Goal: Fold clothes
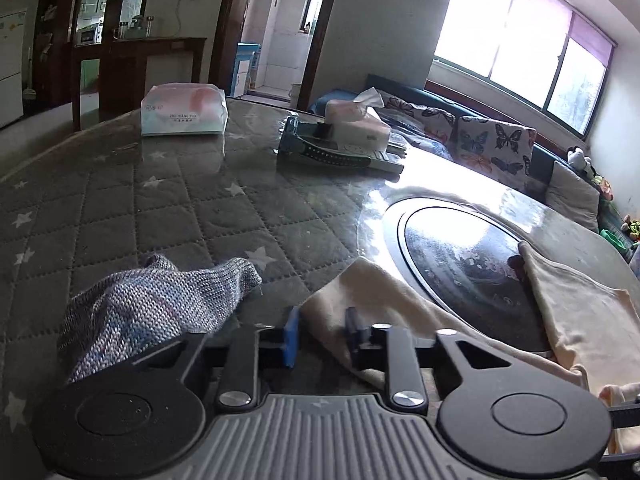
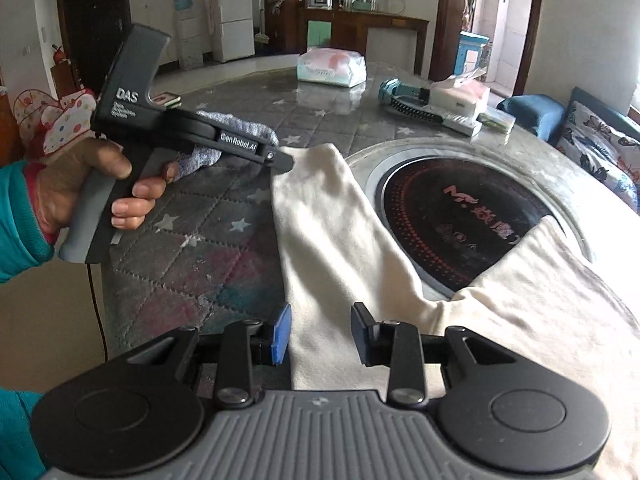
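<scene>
1. Cream garment (image 2: 332, 240) lies spread on the near part of the desk (image 2: 224, 216). Two leg-like lengths run away from the camera and partly overlap the dark round inset plate (image 2: 460, 216).
2. Left tongs (image 1: 322, 336): jaws set narrowly apart, blue pad (image 1: 291, 334) on one side. The edge of the cream garment (image 1: 380, 300) lies between them; whether the pads press it, cannot tell. In the right wrist view, the left tongs (image 2: 286, 160) tip sits at the end of the far leg, held by a hand (image 2: 80, 184) in a teal sleeve.
3. Right tongs (image 2: 320, 338): jaws partly spread above the near cloth, no pinch visible.
4. Grey-blue knit piece (image 1: 152, 308) lies crumpled just left of the left tongs, touching the garment's end.
5. Farther back on the desk: a sealed tissue pack (image 1: 184, 110), an opened tissue pack (image 1: 356, 122), and a teal device (image 1: 336, 152) beside it.
6. Beyond the desk: a sofa with butterfly cushions (image 1: 488, 140).
</scene>
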The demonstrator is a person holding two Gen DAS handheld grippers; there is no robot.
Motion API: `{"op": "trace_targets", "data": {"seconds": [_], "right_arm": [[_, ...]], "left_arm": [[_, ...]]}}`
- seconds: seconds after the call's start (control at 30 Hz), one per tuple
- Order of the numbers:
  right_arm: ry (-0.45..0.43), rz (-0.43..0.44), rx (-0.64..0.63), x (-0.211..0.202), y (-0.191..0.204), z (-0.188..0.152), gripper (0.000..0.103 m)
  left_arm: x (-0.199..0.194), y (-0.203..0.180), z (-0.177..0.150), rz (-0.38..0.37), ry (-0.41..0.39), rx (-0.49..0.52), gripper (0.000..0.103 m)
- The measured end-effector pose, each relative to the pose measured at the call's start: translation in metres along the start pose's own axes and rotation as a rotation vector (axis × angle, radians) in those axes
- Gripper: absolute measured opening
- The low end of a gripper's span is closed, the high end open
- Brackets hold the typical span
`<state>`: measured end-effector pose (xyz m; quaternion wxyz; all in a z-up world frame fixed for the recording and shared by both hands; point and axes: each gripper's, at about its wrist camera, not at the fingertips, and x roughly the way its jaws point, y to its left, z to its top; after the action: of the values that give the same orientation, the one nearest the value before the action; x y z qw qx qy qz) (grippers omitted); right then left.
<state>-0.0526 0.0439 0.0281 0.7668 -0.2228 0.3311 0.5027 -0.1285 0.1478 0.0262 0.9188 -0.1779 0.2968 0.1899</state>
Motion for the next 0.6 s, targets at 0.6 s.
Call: {"op": "trace_targets", "data": {"seconds": [0.6], "right_arm": [[-0.132,-0.257,0.347,-0.098,-0.083,-0.057,0.032]], "left_arm": [[-0.096,-0.172,-0.008,-0.589,-0.154,0.299,0.007]]}}
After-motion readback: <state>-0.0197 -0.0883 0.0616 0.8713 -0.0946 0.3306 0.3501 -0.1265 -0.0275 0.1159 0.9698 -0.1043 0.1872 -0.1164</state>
